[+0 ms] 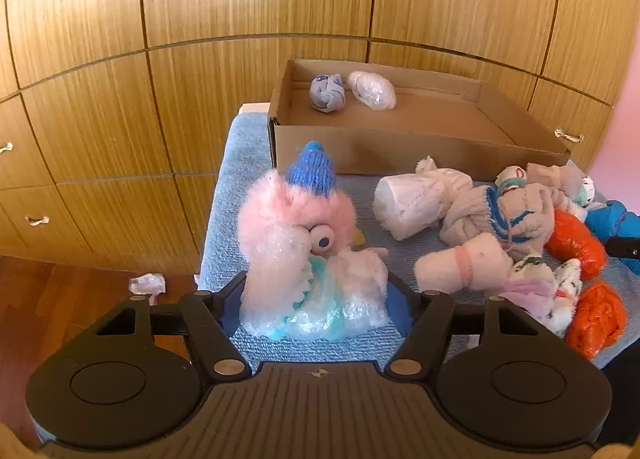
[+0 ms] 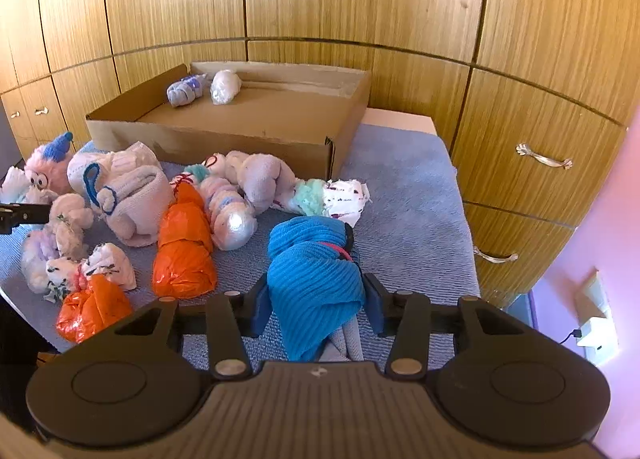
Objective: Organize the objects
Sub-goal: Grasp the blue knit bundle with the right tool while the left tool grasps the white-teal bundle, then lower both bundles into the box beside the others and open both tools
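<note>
My left gripper [image 1: 318,303] is closed around the bubble-wrapped base of a pink fluffy toy [image 1: 296,219] with a blue knit hat, which rests on the blue towel [image 1: 248,163]. My right gripper [image 2: 316,303] is shut on a blue knitted bundle [image 2: 312,267] lying on the same towel [image 2: 400,187]. A cardboard box [image 1: 400,147] stands at the back and holds a blue-white bundle [image 1: 327,93] and a clear plastic-wrapped one [image 1: 372,90]. The toy also shows in the right wrist view [image 2: 46,169].
Several rolled sock bundles [image 2: 132,195] and orange plastic-wrapped bundles [image 2: 184,243] lie between the two grippers. Wooden cabinet drawers with metal handles [image 2: 544,157] surround the table. A crumpled wrapper [image 1: 147,283] lies on the wood floor at left.
</note>
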Tool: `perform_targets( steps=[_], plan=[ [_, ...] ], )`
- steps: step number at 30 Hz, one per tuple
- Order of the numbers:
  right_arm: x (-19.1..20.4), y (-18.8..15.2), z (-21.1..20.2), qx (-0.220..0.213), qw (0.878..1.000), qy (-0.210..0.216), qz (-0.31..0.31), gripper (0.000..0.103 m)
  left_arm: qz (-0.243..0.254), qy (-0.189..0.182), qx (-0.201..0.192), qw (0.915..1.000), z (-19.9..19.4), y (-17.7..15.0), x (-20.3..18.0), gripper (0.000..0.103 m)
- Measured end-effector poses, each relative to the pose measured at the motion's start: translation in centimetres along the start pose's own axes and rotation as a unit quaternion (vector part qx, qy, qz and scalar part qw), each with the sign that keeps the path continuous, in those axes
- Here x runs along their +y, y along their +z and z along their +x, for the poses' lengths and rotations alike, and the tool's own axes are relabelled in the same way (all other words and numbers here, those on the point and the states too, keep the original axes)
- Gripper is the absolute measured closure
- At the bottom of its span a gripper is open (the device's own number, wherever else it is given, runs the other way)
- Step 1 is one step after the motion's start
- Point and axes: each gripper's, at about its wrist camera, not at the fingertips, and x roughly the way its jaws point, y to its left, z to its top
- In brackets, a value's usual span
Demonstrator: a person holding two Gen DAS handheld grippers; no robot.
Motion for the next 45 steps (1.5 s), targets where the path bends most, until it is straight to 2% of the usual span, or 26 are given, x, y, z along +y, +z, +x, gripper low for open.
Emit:
perform_targets(
  steps=[15,25,31,36,41,45],
  plan=[
    [-0.5,0.2,-1.7,-0.016,1.000,0.013,-0.002,0.060,0.004,-0.041,0.019,0.9990,-2.3,-0.3,-1.1,0.028],
    [-0.5,1.0,-3.2,-0.038,0.999,0.019,0.004,0.061,0.021,-0.077,0.001,0.9969,-5.1,1.1,-2.5,0.028],
    [0.2,3.8,-4.7,-0.072,0.997,0.035,-0.015,0.061,0.045,-0.087,-0.018,0.9950,-6.4,4.7,-3.3,0.028],
    [0.9,7.6,-4.7,-0.093,0.993,0.060,-0.044,0.061,0.085,-0.068,-0.025,0.9937,-5.3,9.5,-2.9,0.028],
    [2.0,12.0,-2.7,-0.103,0.987,0.097,-0.076,0.061,0.104,-0.068,-0.008,0.9922,-2.1,14.9,-2.0,0.028],
    [2.8,15.2,0.4,-0.088,0.984,0.128,-0.082,0.061,0.106,-0.060,0.013,0.9925,1.8,18.6,-1.6,0.028]
  ],
)
